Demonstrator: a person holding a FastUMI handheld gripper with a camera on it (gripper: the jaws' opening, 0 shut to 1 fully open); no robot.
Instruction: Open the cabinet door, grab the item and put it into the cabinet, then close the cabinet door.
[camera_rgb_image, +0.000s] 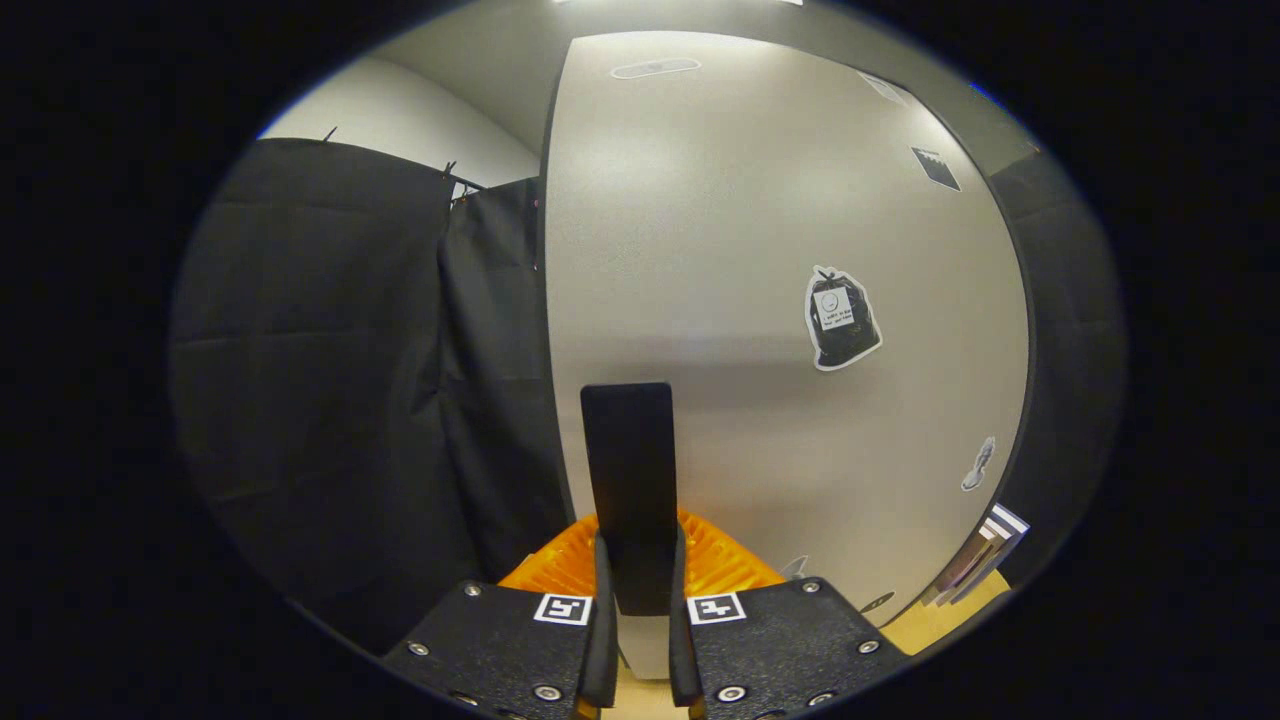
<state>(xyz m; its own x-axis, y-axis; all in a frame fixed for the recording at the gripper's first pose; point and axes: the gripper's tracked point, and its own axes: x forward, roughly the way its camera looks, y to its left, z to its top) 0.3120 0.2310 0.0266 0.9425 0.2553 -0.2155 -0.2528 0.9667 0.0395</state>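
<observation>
cabinet door (760, 250) is seen near, its dark handle (628, 490) pinched between the narrowed claw (636, 600) fingers, so opening or closing is judged underway.

Gripper-mounted fisheye looks forward along the jaws, close against the cabinet door (780, 250).

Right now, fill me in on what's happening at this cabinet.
A hand-held gripper has its two fingers closed on the dark flat handle that stands upright on the pale cabinet door. The handle sits squarely between the fingers, with the door panel directly beyond it. A sticker is stuck on the door off to one side of the handle. Black cloth hangs beside the door's edge. I can't tell from this whether the door is being pulled open or pushed shut.
</observation>
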